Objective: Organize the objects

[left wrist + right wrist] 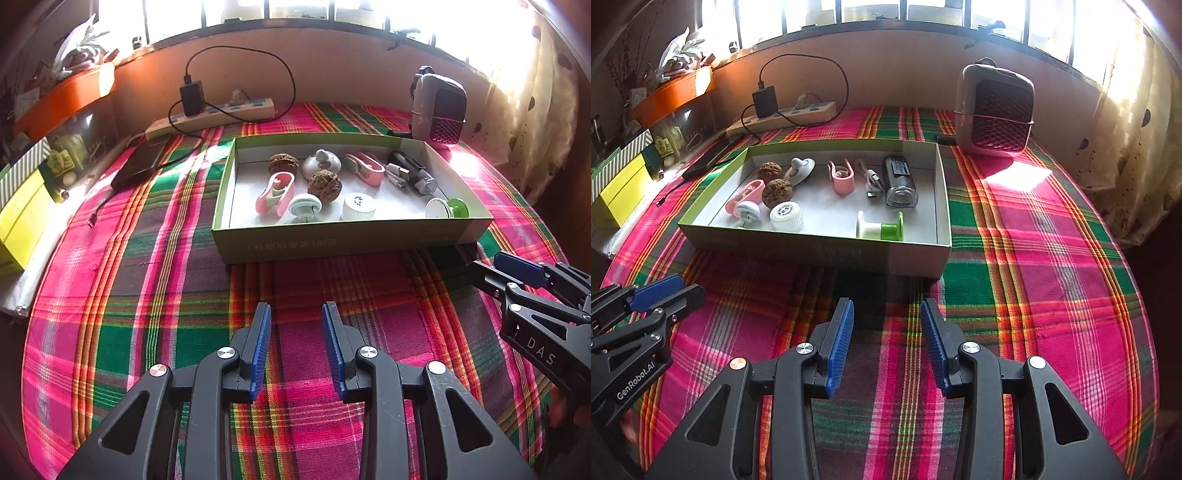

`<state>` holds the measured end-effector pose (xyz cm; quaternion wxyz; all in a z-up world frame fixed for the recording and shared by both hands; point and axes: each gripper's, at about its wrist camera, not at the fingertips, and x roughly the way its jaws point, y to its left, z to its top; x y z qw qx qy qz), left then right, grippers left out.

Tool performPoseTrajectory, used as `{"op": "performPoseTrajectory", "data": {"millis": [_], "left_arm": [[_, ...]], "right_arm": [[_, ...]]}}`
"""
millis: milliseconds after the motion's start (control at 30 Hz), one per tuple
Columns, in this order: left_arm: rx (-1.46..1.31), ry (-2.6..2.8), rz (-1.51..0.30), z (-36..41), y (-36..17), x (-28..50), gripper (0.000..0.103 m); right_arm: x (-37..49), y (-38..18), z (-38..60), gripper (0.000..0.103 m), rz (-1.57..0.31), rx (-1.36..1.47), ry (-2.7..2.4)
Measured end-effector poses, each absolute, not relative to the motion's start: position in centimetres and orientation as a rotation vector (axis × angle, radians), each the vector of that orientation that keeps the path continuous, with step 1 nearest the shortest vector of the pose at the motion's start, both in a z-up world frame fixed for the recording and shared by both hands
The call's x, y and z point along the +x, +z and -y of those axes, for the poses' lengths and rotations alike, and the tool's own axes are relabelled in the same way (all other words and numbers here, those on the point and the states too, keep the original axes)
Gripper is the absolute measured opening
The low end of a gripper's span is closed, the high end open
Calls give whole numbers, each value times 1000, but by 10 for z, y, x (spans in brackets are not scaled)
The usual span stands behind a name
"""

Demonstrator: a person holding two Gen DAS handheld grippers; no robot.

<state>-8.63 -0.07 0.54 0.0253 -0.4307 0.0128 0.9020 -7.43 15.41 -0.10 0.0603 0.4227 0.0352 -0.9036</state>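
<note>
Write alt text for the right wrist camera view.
A shallow cardboard box on a plaid tablecloth holds small items, including two walnuts, a pink clip and a green-and-white spool. The empty right gripper hangs open before it, left gripper alongside.

Both wrist views near, angled down over plaid cloth (pixel 147 258); share green box (pixel 812 251), window wall beyond.

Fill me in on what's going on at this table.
A person holds a gripper in each hand over a plaid cloth, and neither holds anything: the left gripper and right gripper are both open and empty. In front of them sits a shallow box already filled with small items: two walnuts, pink clips, a cable and a green spool.
</note>
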Motion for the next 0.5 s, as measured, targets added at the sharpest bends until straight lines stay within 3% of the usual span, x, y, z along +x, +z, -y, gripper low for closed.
{"op": "performPoseTrajectory", "data": {"millis": [500], "left_arm": [[-1369,2800,-54,0,-2,-84,27]], "right_arm": [[-68,-11,-161,43,-91,1334,-2750]]}}
